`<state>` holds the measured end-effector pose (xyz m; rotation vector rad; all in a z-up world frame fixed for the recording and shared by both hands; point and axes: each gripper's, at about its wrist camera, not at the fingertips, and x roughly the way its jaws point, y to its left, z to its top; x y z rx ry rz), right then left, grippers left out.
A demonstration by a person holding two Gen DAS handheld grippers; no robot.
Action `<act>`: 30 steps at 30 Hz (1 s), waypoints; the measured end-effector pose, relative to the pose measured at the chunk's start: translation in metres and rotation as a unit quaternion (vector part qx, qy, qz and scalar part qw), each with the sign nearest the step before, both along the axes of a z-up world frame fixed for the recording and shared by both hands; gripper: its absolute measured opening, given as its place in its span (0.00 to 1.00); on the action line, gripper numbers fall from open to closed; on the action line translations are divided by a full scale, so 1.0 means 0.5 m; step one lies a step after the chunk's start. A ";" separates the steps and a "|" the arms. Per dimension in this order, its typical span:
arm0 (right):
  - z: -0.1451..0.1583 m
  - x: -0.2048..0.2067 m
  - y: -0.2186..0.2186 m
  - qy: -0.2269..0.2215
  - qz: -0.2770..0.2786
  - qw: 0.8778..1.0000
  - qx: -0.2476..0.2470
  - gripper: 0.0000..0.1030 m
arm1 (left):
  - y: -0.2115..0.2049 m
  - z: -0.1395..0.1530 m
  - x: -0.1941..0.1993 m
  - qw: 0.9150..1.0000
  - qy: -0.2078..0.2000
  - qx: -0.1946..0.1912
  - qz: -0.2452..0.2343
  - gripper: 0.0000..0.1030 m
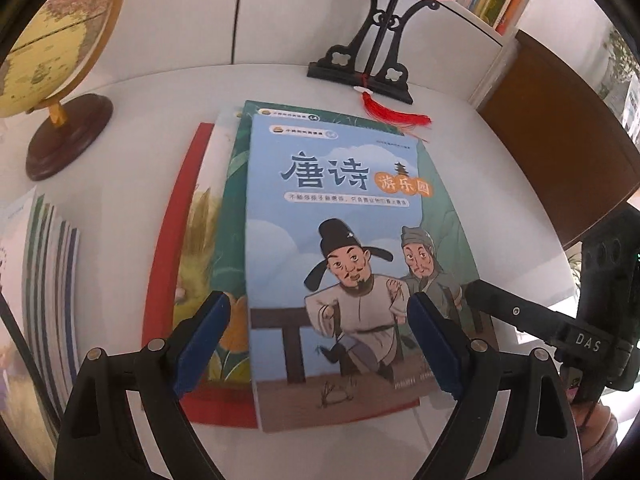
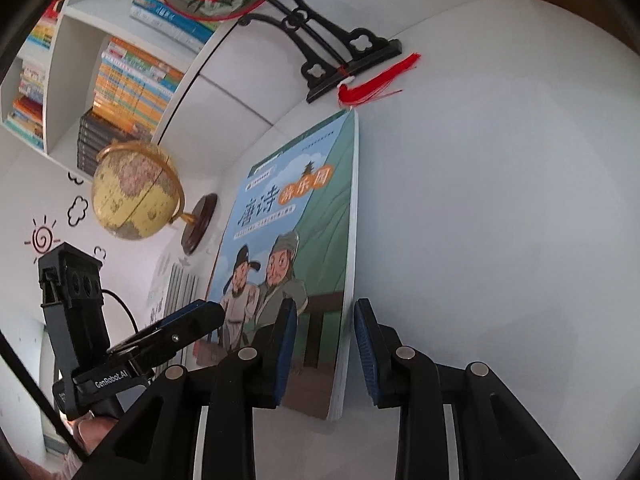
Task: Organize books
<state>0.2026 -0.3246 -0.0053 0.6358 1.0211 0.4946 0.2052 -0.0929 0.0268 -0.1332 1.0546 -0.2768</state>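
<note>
Glossy flat blue book (image 1: 340, 240) atop stack; left fingers (image 1: 320, 344) wide; right fingers (image 2: 326, 354) narrow, astride edge.

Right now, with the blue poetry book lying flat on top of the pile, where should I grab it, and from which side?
Take the blue poetry book by its right long edge, near the front corner, coming in from the right. It lies flat, so probably only an edge can be pinched. Bare table lies on that side, while the globe and fan stand crowd the left and back. The right gripper already straddles that edge.

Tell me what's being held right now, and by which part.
Right gripper jaws straddle the blue book along its long edge near a corner; grip unconfirmed. Left gripper holds nothing.
</note>
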 end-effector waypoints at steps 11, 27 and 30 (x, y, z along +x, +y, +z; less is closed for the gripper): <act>0.018 -0.054 0.011 0.007 0.019 1.000 0.002 0.36 | 0.015 0.007 -0.092 0.999 0.038 -0.031 -0.008 0.87; 0.010 -0.088 0.033 0.000 0.041 0.999 0.001 0.23 | 0.088 0.000 -0.124 0.995 0.050 -0.035 0.084 0.37; 0.030 -0.106 0.037 -0.015 0.045 0.999 0.000 0.23 | 0.097 0.013 -0.129 0.995 0.044 -0.026 0.081 0.28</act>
